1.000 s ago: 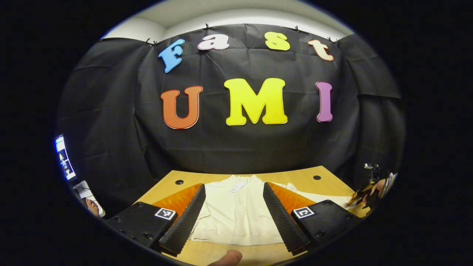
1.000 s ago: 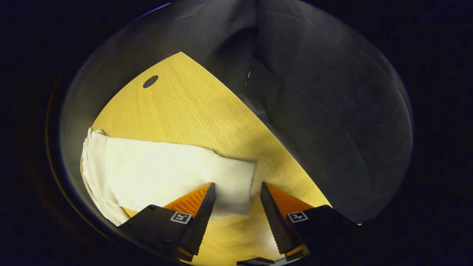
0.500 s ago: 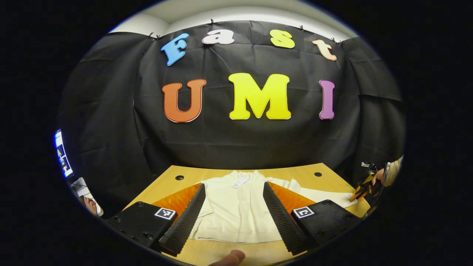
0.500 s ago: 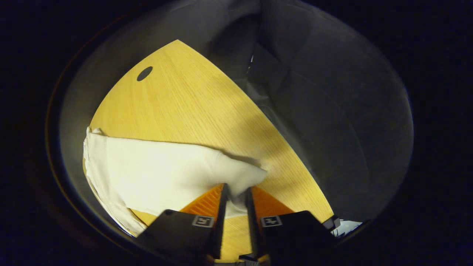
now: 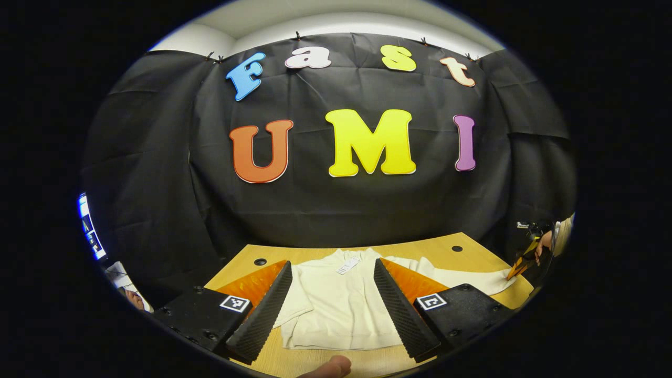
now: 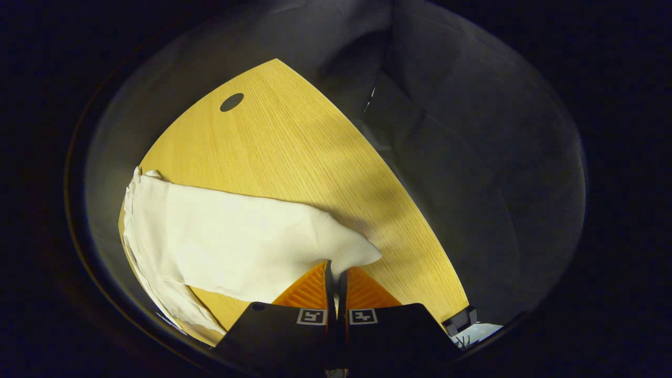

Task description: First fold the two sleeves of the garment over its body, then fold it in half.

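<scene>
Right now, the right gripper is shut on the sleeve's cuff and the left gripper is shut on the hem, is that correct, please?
Not quite: the left gripper is open, its fingers spread with the garment lying between them, as the left gripper view shows. The right gripper is indeed shut on the sleeve at its cuff.

Right gripper (image 6: 335,273) has clamped the sleeve cuff (image 6: 346,249).

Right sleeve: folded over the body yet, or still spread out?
Still spread: the sleeve lies outstretched on the table, cuff pinched by the right gripper.
</scene>
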{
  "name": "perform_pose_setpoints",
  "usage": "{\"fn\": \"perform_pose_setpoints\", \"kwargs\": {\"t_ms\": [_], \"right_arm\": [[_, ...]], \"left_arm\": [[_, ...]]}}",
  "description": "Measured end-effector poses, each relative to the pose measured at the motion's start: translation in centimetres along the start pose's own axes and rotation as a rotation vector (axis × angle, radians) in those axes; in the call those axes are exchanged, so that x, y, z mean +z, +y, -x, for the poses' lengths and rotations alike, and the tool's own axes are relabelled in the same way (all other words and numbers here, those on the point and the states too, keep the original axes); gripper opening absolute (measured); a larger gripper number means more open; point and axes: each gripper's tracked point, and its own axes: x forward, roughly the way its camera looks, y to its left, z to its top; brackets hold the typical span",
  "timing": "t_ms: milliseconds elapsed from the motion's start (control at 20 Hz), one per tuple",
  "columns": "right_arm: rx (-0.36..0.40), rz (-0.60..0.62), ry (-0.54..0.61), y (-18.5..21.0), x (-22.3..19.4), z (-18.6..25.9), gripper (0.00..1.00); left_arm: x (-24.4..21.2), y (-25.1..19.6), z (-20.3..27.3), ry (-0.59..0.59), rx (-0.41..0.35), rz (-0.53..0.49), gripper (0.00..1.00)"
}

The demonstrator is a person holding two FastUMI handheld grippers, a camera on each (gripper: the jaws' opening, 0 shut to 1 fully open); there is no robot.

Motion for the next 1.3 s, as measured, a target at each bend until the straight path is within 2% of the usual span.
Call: {"fn": "perform_pose_setpoints", "kwargs": {"t_ms": [200,550,850,1000,1300], "right_arm": [[0.019,0.018,-0.053,1.9,0.8,3.4,0.01],[0.079,0.092,-0.120,9.8,2.9,9.3,0.01],[0.144,0.234,-0.169,20.9,3.1,13.7,0.01],[0.150,0.282,-0.196,26.9,2.9,15.0,0.00],[0.206,0.425,-0.179,39.8,-0.9,15.9,0.01]], "left_arm": [[0.3,0.1,-0.4,-0.022,-0.043,0.014,0.99],[0.4,1.4,-0.9,-0.044,-0.086,0.038,0.99],[0.4,3.8,-1.1,-0.060,-0.093,0.057,0.99],[0.3,4.8,-1.2,-0.065,-0.111,0.078,0.99],[0.0,7.3,-1.5,-0.080,-0.120,0.098,0.99]]}}
